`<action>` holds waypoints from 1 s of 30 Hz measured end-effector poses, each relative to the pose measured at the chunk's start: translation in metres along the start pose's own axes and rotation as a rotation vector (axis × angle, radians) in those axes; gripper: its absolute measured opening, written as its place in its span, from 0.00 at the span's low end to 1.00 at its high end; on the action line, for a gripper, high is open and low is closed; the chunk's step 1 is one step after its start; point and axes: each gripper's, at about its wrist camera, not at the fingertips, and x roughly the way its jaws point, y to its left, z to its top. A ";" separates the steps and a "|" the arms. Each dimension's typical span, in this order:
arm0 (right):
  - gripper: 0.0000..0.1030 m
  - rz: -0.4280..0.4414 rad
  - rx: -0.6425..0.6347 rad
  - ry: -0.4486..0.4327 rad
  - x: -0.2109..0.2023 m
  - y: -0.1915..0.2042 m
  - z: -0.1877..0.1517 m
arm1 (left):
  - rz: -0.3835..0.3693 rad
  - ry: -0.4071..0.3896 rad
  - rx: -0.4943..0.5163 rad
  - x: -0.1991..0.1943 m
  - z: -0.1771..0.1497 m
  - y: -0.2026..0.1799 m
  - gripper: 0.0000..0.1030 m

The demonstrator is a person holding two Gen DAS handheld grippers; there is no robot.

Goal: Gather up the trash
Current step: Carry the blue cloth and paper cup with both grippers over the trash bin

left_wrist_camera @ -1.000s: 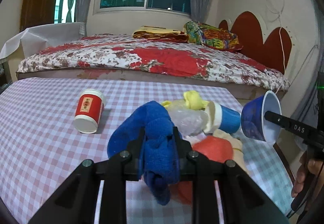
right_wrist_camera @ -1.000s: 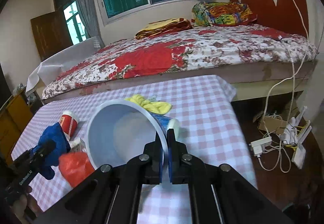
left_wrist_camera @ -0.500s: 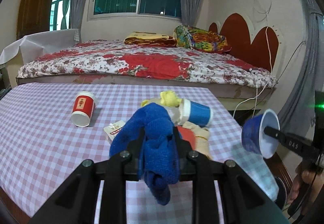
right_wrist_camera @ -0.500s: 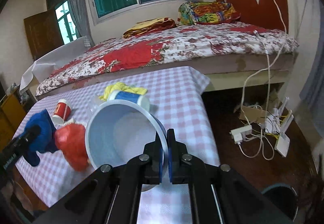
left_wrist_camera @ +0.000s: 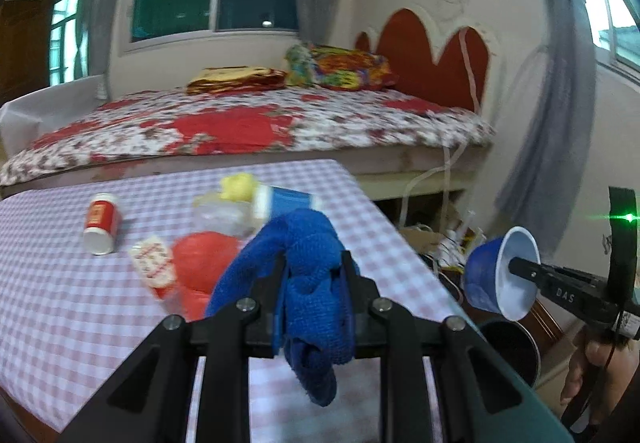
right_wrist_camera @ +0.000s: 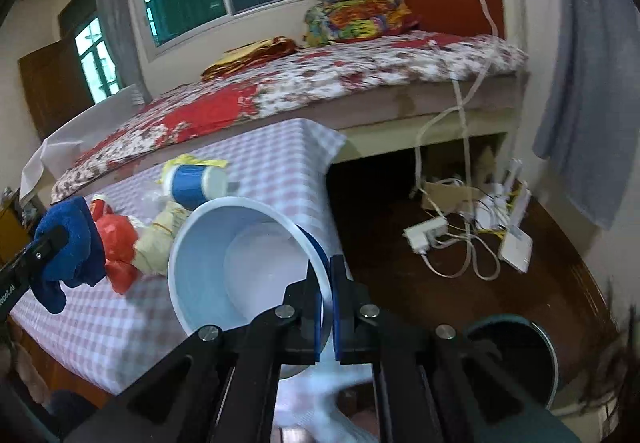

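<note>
My left gripper (left_wrist_camera: 314,275) is shut on a bunched blue cloth (left_wrist_camera: 308,263), held above the checked table (left_wrist_camera: 60,315) near its right edge; the cloth (right_wrist_camera: 68,247) shows at far left in the right wrist view. My right gripper (right_wrist_camera: 327,275) is shut on the rim of a blue paper cup (right_wrist_camera: 240,263) with a white inside, out past the table's right edge. That cup (left_wrist_camera: 500,279) hangs above a dark round bin (left_wrist_camera: 512,347) on the floor. The bin (right_wrist_camera: 516,355) lies at lower right in the right wrist view.
On the table lie a red paper cup (left_wrist_camera: 100,223), a red bag (left_wrist_camera: 200,271), a small printed carton (left_wrist_camera: 154,267), a blue-banded cup (left_wrist_camera: 280,203), a yellow rag (left_wrist_camera: 236,185) and clear plastic. Behind stands a bed (left_wrist_camera: 240,127). Cables and a power strip (right_wrist_camera: 428,239) litter the floor.
Both grippers have swung to the right, away from the table's middle. The blue cup has left the table and now hangs over the bin. The cloth has followed toward the right edge.
</note>
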 end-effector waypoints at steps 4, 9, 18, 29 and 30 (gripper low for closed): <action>0.04 -0.039 0.030 0.007 -0.015 -0.028 -0.012 | -0.060 0.022 0.038 0.005 -0.006 -0.031 0.23; 0.04 -0.086 0.062 0.015 -0.032 -0.060 -0.029 | -0.128 0.047 0.079 0.008 -0.014 -0.065 0.23; 0.04 -0.159 0.112 0.045 -0.050 -0.110 -0.061 | -0.232 0.111 0.154 0.018 -0.030 -0.123 0.23; 0.04 -0.245 0.189 0.081 -0.056 -0.168 -0.089 | -0.351 0.191 0.232 0.033 -0.056 -0.191 0.23; 0.04 -0.254 0.195 0.088 -0.055 -0.173 -0.093 | -0.361 0.199 0.240 0.035 -0.059 -0.196 0.23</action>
